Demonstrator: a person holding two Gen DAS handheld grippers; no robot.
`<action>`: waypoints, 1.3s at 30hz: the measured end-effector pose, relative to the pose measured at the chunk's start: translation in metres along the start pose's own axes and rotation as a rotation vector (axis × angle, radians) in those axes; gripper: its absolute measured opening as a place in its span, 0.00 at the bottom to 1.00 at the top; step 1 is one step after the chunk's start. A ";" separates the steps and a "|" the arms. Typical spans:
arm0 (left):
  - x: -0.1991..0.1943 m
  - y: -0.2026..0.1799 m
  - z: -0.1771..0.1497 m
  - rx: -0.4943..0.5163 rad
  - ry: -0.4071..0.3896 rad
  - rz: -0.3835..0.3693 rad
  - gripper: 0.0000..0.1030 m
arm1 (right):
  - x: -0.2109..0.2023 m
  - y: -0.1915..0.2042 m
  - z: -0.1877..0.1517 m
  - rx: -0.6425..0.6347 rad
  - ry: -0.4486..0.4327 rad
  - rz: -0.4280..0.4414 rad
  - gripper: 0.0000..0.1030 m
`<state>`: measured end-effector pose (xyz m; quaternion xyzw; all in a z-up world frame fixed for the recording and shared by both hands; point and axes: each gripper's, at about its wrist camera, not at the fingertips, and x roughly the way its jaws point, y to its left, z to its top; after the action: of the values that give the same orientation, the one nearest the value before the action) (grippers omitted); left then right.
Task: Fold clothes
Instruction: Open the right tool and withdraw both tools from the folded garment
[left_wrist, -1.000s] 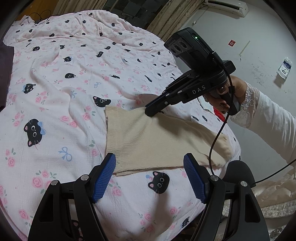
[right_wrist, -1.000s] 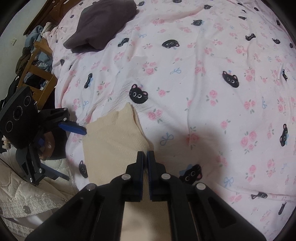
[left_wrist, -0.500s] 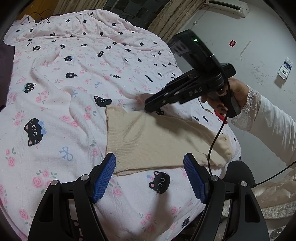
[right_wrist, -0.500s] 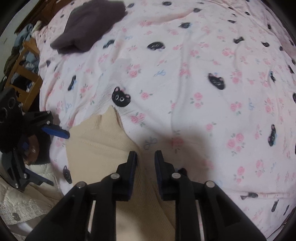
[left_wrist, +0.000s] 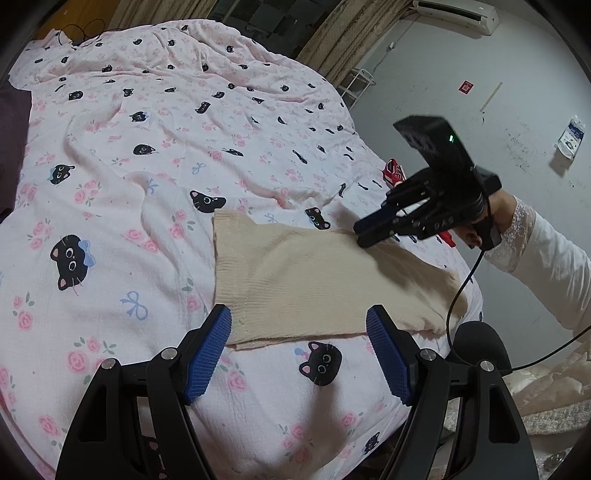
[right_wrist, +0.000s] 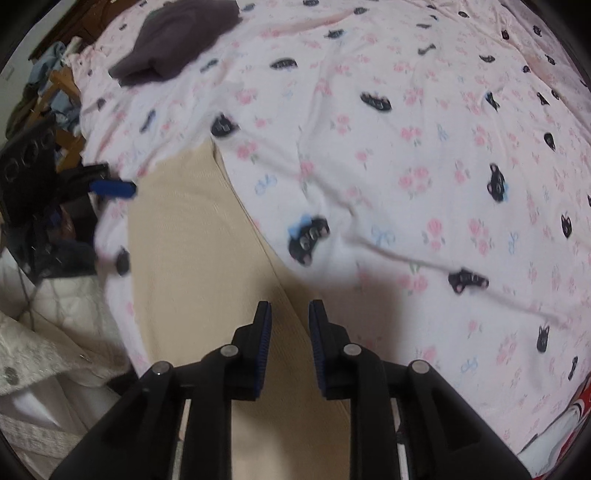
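The beige top (left_wrist: 314, 280) lies flat on the bedspread (left_wrist: 147, 155), near the bed's edge. At its six o'clock the left gripper (left_wrist: 299, 354) hangs with jaws wide and empty. At its two o'clock the right gripper (right_wrist: 290, 325) points down over the cloth, jaws just eased to a narrow gap, nothing between them; a dark garment (right_wrist: 177, 33) sits well apart.

A big bed (left_wrist: 110, 295) holds everything. It is covered with a wrinkly pink sheet (right_wrist: 406, 110) with black cat faces, pink roses and blue bows. A cream knitted top (left_wrist: 314, 280) lies flat on the sheet, near the bed's edge. A dark purple cloth (right_wrist: 177, 40) lies bunched up on the sheet, well apart from the cream top, by another edge of the bed.
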<state>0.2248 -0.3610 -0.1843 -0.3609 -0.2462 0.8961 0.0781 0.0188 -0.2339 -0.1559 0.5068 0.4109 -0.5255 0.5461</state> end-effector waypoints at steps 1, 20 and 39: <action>0.000 0.000 0.000 0.000 0.001 0.001 0.69 | 0.005 -0.001 -0.004 -0.001 0.011 -0.037 0.21; -0.008 -0.013 -0.008 0.042 -0.010 0.085 0.69 | -0.065 -0.024 -0.093 0.276 -0.245 -0.152 0.23; -0.001 -0.035 -0.022 0.050 0.050 0.141 0.69 | -0.083 -0.076 -0.313 0.789 -0.294 -0.032 0.49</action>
<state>0.2396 -0.3223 -0.1801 -0.3975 -0.1958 0.8960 0.0297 -0.0395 0.0924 -0.1304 0.5903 0.1039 -0.7177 0.3545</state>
